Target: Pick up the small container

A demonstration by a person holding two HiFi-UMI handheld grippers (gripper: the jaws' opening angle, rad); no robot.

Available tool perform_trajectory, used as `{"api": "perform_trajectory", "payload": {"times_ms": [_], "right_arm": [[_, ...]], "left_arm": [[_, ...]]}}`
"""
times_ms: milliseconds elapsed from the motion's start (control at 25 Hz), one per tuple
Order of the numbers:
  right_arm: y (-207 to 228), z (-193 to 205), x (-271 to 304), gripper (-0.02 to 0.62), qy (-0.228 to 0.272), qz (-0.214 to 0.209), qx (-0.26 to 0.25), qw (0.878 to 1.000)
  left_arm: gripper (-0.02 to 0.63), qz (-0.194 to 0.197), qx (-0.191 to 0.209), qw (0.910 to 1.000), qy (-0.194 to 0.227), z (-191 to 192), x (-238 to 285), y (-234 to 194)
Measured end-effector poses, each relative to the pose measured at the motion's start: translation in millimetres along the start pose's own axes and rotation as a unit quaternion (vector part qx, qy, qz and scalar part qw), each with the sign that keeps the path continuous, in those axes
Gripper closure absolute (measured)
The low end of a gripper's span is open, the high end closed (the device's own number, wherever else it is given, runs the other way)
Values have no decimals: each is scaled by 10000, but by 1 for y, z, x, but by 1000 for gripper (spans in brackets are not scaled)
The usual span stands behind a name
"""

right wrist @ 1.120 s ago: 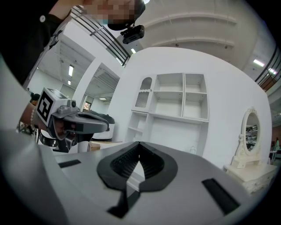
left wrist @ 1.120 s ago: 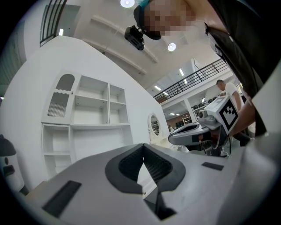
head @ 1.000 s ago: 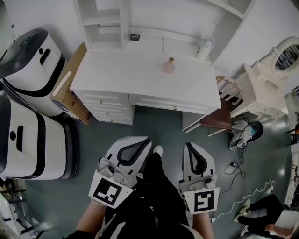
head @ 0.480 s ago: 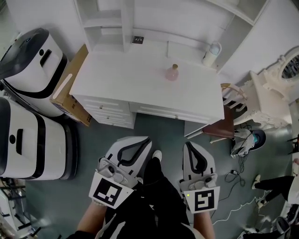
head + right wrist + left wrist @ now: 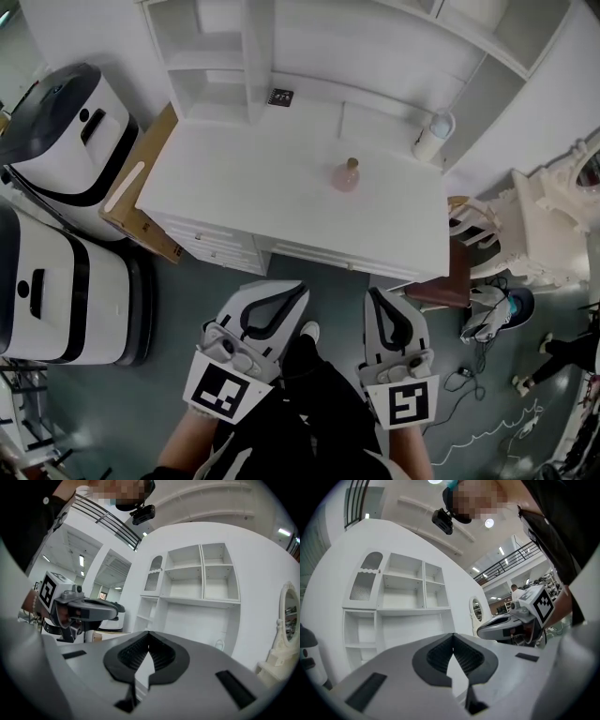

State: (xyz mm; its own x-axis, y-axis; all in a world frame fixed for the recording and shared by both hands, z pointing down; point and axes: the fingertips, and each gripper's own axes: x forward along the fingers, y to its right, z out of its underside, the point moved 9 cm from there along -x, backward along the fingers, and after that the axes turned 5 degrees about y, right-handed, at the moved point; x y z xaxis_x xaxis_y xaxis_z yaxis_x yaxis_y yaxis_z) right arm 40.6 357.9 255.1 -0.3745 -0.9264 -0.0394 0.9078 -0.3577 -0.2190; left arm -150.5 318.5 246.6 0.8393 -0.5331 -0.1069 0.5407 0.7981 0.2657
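The worktop (image 5: pixel 262 178) has drawn closer in the head view as both grippers travel toward it. The left gripper (image 5: pixel 284 291) and right gripper (image 5: pixel 379 298) are clenched on nothing, short of the front edge. The small container (image 5: pixel 346 175), probably the pink bottle, stands mid-worktop, rightward. The fingers should part before reaching it, coming in level at its body. Neither gripper view shows it. The white jug (image 5: pixel 433 137) at the back right corner might be meant instead.

Smooth white desk (image 5: pixel 253 178), cardboard box (image 5: pixel 141 183)

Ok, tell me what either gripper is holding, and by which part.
Nothing. The left gripper and right gripper are shut empty; the small container stands on the desk.
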Motion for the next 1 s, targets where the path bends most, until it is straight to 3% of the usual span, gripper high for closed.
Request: {"api": "perform_trajectory", "payload": {"times_ms": [680,1000], "right_arm": [[88,18,65,594,233,-513,14,9984],[111,29,76,594,206,-547,34,9983]], "left_arm": [[604,-580,91,9982,-123,13,83,-31],[604,-652,97,9977,-163,21,107,-37]]}}
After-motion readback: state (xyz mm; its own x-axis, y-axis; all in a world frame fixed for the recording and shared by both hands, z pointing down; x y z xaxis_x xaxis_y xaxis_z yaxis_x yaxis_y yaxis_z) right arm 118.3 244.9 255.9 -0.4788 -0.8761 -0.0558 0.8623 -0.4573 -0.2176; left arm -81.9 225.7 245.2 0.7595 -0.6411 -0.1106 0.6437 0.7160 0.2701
